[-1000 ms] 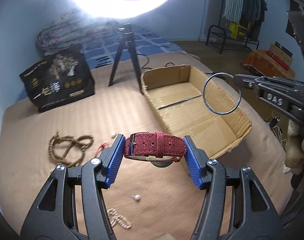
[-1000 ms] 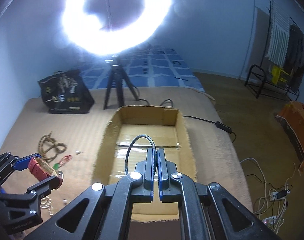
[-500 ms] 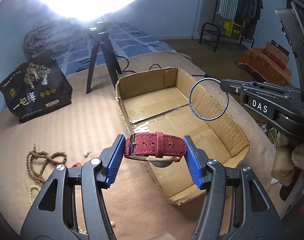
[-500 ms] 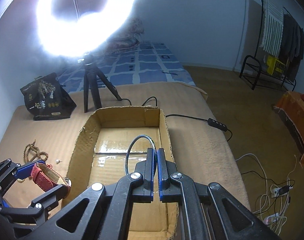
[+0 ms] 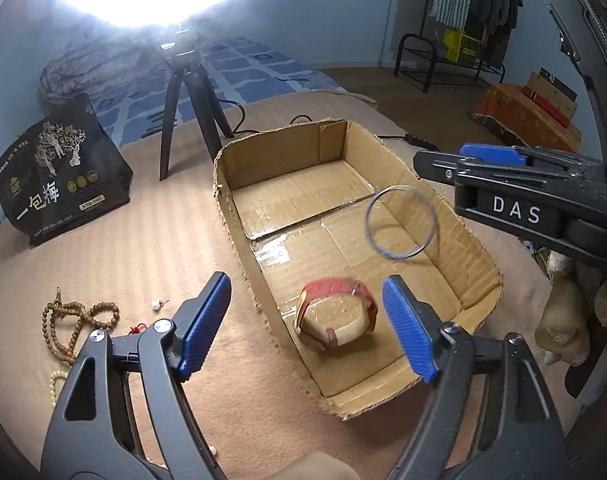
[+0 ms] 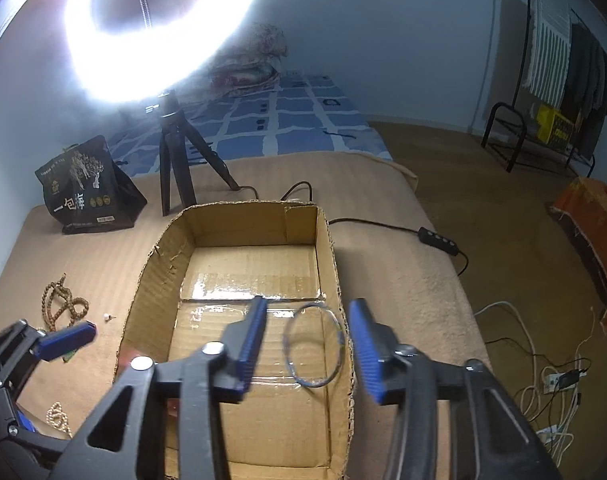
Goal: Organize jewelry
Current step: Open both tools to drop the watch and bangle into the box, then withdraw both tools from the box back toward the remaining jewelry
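Observation:
A shallow open cardboard box (image 5: pixel 239 240) (image 6: pixel 151 280) lies on the tan blanket. My left gripper (image 5: pixel 305 320) is open over the box's near end. A red fabric-strap watch (image 5: pixel 335 312) sits blurred below it inside the box, free of the fingers. My right gripper (image 6: pixel 307 344) is open over the box's right side; it also shows in the left wrist view (image 5: pixel 483 160). A thin metal bangle (image 6: pixel 312 346) (image 5: pixel 400 222) is loose between and below its fingers, blurred, over the box.
A brown bead necklace (image 5: pixel 75 324) (image 6: pixel 63 304), a pearl earring (image 5: pixel 157 303) and a pale bead strand (image 6: pixel 57 418) lie left of the box. A black bag (image 5: pixel 59 176) and a ring-light tripod (image 5: pixel 187 116) stand behind. A cable (image 6: pixel 383 224) runs right.
Both grippers moved over the box and opened. The watch has left the left gripper and is in the box; the bangle has left the right gripper.

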`<move>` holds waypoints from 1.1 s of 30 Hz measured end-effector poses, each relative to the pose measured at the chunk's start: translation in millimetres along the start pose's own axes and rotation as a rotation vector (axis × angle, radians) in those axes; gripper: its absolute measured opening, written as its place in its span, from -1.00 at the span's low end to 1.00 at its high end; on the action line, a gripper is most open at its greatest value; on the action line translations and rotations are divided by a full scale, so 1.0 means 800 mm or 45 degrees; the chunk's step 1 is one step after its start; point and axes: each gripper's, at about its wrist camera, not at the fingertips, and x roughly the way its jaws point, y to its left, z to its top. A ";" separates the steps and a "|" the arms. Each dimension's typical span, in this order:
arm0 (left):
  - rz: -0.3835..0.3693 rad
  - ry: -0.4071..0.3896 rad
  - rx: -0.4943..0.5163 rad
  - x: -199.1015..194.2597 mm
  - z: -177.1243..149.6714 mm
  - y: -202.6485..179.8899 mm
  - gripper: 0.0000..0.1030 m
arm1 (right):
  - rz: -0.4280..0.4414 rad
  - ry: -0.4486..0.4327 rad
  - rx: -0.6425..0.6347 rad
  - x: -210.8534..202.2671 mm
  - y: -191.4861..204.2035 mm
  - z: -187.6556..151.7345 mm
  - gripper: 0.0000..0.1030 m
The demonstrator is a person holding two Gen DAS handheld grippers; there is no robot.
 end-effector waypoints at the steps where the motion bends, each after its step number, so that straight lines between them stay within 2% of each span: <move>1: 0.003 0.004 0.000 -0.001 0.000 0.001 0.57 | -0.005 -0.007 0.002 -0.001 0.000 0.001 0.25; 4: 0.013 0.003 -0.009 -0.004 -0.001 0.004 0.57 | -0.021 -0.023 0.010 -0.006 -0.001 0.003 0.39; 22: 0.052 -0.031 -0.022 -0.052 -0.014 0.022 0.57 | -0.001 -0.051 0.057 -0.040 0.006 -0.001 0.67; 33: 0.122 -0.047 -0.104 -0.096 -0.038 0.089 0.57 | 0.078 -0.056 0.024 -0.080 0.040 -0.017 0.69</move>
